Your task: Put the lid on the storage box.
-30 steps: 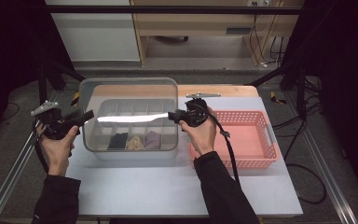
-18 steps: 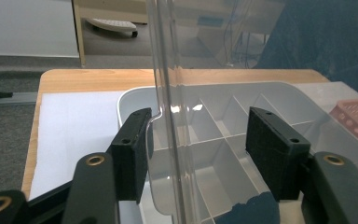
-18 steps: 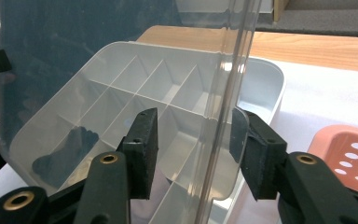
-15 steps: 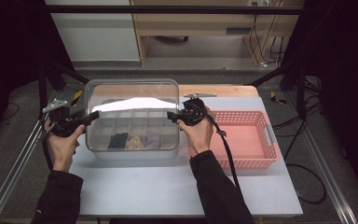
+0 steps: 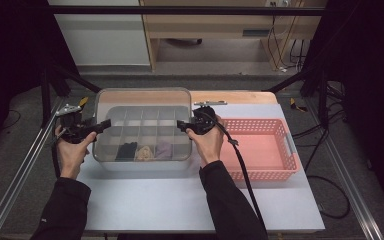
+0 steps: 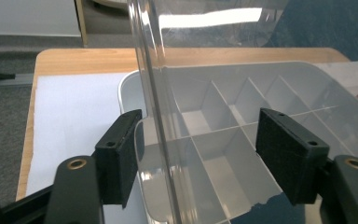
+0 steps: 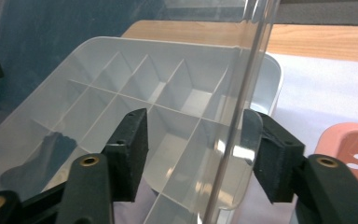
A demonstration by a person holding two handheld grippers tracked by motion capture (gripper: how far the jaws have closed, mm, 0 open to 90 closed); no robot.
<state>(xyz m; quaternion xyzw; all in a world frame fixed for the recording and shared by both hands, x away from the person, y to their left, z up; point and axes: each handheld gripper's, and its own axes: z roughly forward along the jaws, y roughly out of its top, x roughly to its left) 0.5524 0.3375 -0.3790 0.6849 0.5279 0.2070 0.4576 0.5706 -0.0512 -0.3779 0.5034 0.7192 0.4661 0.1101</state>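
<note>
White tabletop (image 5: 145, 210) carries a grey divided organizer box (image 5: 141, 150) mid-left, pink basket (image 5: 260, 150) just beside it on the right. Clear lid (image 5: 142, 97) is tilted up over the box, far edge high, one side rim in each claw. Left claw (image 5: 101, 126) straddles the lid's left rim, jaws spread with a gap on both sides, not pinching. Right claw (image 5: 181, 125) does the same on the right rim, also open. Small dark and tan items (image 5: 142, 150) sit in the near row of compartments. To do it well, I'd judge: keep both hands level and moving together so the lid doesn't twist, and close on the rims before lifting or swinging further.
</note>
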